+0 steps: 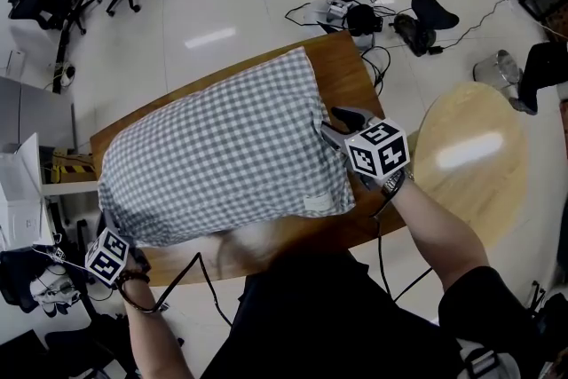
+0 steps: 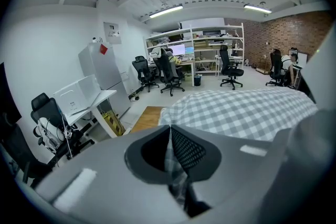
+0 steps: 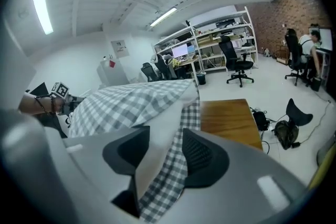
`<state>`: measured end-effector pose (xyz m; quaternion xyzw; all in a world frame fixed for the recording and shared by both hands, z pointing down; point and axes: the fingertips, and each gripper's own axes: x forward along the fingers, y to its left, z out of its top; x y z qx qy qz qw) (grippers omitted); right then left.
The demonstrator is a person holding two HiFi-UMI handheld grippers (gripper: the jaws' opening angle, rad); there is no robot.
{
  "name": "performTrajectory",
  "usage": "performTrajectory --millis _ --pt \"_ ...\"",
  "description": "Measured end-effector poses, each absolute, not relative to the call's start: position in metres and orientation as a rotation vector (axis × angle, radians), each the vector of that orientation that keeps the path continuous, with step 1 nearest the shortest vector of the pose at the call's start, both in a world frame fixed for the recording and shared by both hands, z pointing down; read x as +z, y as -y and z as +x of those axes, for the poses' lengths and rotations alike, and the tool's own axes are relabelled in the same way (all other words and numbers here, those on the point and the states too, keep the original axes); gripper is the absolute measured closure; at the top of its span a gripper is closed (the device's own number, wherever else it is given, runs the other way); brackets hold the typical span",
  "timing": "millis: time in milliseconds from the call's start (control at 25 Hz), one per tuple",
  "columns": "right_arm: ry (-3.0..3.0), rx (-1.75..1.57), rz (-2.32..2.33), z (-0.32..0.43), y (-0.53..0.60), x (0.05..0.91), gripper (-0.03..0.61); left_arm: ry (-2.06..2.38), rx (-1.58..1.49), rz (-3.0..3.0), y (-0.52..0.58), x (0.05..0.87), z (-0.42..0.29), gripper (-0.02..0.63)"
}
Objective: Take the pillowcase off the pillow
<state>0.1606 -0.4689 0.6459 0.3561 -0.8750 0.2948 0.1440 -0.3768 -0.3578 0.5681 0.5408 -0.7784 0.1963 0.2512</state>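
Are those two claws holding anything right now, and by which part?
The left gripper pinches the checked pillowcase by a fold at its left end. The right gripper is open; the case's other edge lies between its jaws, ungripped.

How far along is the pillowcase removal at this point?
Done: nothing yet. The pillowcase covers the pillow, which shows white only at the open end. In hand: the left gripper is shut on the case's opposite end, and the right gripper stands open around the open-end hem. Left: probably close on the pillow or hem there, then pull the two apart.
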Motion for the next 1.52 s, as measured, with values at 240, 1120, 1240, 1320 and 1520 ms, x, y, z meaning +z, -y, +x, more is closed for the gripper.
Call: performTrajectory --millis 240,1120,1240,1320,1520 --pt "2.513 1.010 0.981 0.157 0.471 0.651 0.383 2.119 0.523 1.471 0.355 0.562 -0.378 0.607" --pt "2.513 1.332 0.717 0.134 0.480 0.673 0.497 2.139 0.547 1.451 0.354 0.574 -0.383 0.607" --pt "2.510 1.224 0.769 0.135 0.482 0.670 0.563 2.147 0.540 1.444 0.353 0.575 -0.386 0.607" --pt "2.514 1.125 0.831 0.140 0.483 0.662 0.566 2.151 0.514 1.440 0.351 0.576 -0.391 0.607" --pt "2.500 0.854 0.981 0.137 0.464 0.636 0.569 2.176 0.432 1.423 0.329 0.574 -0.425 0.609"
